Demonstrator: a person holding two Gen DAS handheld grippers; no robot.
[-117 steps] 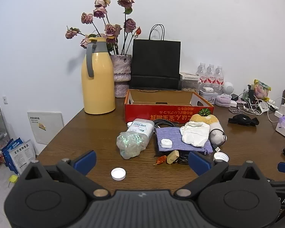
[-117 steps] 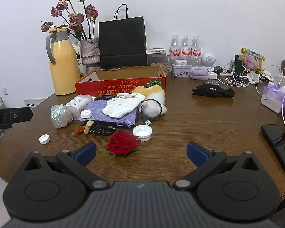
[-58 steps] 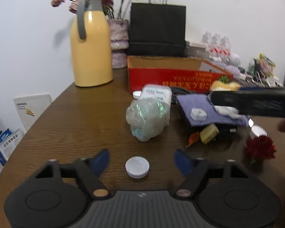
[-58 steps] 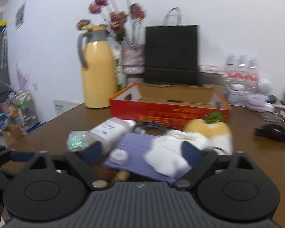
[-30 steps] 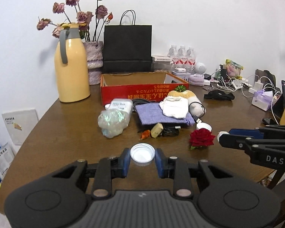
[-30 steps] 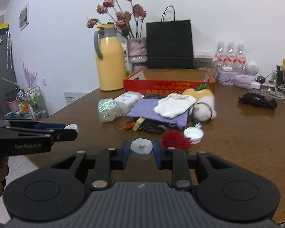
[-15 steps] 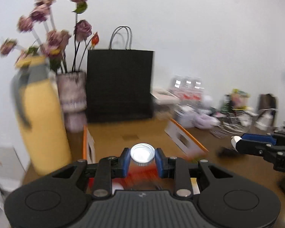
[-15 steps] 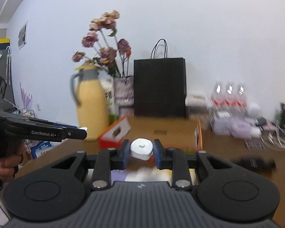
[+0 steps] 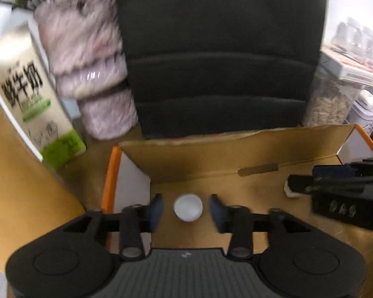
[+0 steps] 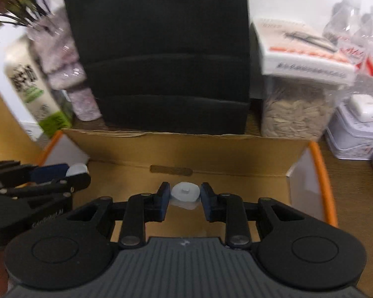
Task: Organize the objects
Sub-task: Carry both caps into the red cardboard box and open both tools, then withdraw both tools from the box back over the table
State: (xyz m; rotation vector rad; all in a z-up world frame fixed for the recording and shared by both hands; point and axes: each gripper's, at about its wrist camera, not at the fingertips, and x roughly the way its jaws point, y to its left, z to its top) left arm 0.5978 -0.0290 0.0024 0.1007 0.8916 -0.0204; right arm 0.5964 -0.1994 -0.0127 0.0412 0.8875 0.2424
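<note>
Presently, white cap [image 9: 188, 207]: round, plain, lying in the cardboard box [image 9: 211, 156] near its left end, between the left fingers with a gap on each side.
Left gripper [image 9: 186, 209]: released, jaws spread, held over the box floor.
White lidded piece [image 10: 185, 192]: small, with a raised square nub on top.
Right gripper [image 10: 185, 196]: clenched on the white lidded piece, poised over the box middle.
Backdrop: black paper bag [image 10: 161, 49] standing behind the box; milk carton [image 9: 29, 94] to its left.

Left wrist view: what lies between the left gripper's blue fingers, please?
A round white plastic cap, with a gap either side, shown in the left wrist view.
</note>
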